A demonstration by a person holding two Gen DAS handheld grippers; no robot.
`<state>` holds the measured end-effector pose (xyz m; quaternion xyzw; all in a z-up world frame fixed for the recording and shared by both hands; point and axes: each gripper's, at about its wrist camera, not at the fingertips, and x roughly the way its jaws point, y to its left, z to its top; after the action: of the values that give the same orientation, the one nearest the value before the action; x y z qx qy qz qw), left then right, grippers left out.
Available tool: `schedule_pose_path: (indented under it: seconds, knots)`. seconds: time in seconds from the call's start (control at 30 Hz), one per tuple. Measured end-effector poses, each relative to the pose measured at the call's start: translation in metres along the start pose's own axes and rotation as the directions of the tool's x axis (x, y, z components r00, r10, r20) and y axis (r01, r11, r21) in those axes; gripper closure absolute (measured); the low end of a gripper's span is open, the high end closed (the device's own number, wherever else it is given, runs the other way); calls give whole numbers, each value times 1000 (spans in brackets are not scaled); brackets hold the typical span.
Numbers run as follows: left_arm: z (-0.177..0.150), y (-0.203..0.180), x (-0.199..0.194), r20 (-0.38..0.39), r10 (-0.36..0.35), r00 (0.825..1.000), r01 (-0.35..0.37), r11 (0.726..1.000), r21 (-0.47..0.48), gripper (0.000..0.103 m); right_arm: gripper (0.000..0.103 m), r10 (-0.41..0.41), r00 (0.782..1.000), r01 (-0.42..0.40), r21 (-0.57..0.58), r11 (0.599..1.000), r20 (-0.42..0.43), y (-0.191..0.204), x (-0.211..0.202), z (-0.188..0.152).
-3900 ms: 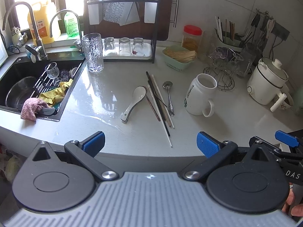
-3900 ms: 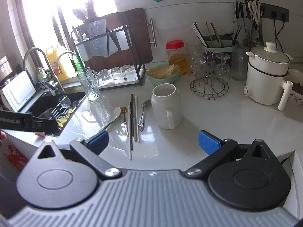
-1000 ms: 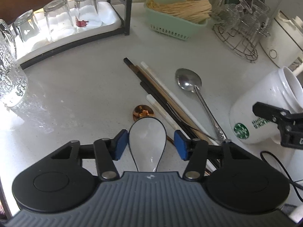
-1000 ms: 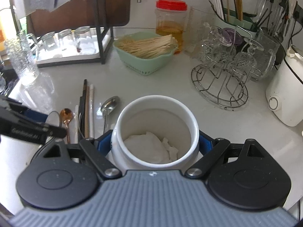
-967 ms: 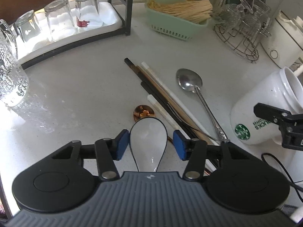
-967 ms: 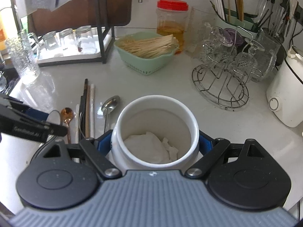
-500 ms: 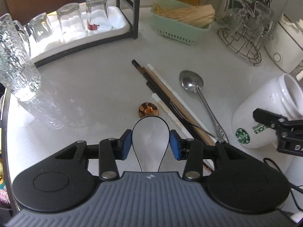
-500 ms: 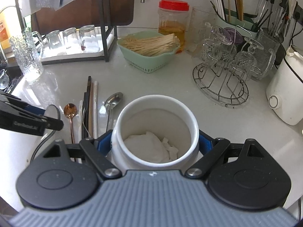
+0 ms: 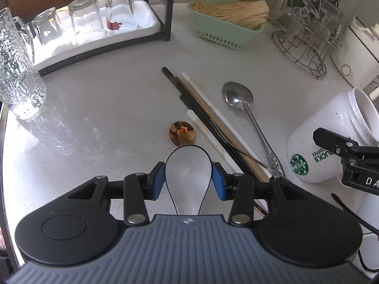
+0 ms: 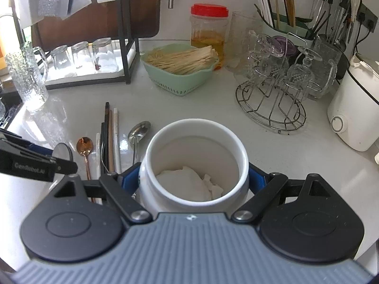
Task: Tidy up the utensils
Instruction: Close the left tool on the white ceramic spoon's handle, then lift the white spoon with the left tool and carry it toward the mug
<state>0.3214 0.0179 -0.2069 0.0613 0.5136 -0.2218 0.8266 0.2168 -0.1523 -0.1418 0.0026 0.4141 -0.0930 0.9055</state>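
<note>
A white ceramic spoon [image 9: 188, 165] sits by its bowl between the blue pads of my left gripper [image 9: 188, 181]; the jaws have just been closing and now press on both sides of it. Beyond it on the counter lie a copper spoon [image 9: 182, 133], several chopsticks [image 9: 206, 118] and a steel spoon [image 9: 238, 97]. My right gripper [image 10: 194, 179] is shut around a white mug [image 10: 196, 146] with crumpled white paper inside. In the left wrist view the mug [image 9: 327, 139] leans at the right. The left gripper [image 10: 35, 163] shows at the left of the right wrist view.
A black rack with upturned glasses [image 9: 94, 23] and a textured glass mug [image 9: 19, 82] stand at the back left. A green basket of sticks [image 10: 180, 71], a red-lidded jar [image 10: 208, 30], a wire glass stand [image 10: 272, 99] and a white cooker [image 10: 355, 108] line the back and right.
The left gripper's pads have closed in onto the white spoon's bowl, and its view has drawn back slightly from the counter. The right gripper and the mug have stayed put.
</note>
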Motion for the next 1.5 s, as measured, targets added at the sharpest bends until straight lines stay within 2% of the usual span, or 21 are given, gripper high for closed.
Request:
schedule_pose_path:
  seconds: [0.1, 0.5, 0.67, 0.77, 0.97, 1.5]
  knots:
    - [1, -1, 1, -21, -3, 1000, 3, 1000, 6, 54, 12, -3, 1000, 3, 5, 1000, 1, 0, 0, 0]
    - [5, -1, -1, -15, -29, 999, 29, 999, 35, 53, 12, -23, 1000, 23, 23, 999, 2, 3, 0, 1]
    - [3, -3, 2, -11, -32, 999, 33, 997, 75, 54, 12, -30, 1000, 30, 27, 999, 5, 4, 1, 2]
    - [1, -8, 4, -2, -25, 1000, 25, 994, 109, 54, 12, -32, 999, 32, 26, 999, 4, 5, 2, 2]
    - [-4, -17, 4, 28, 33, 999, -37, 982, 186, 55, 12, -36, 999, 35, 25, 999, 8, 5, 1, 1]
    - [11, -9, -44, 120, -13, 993, -1, 994, 112, 55, 12, -37, 999, 37, 21, 999, 9, 6, 1, 2]
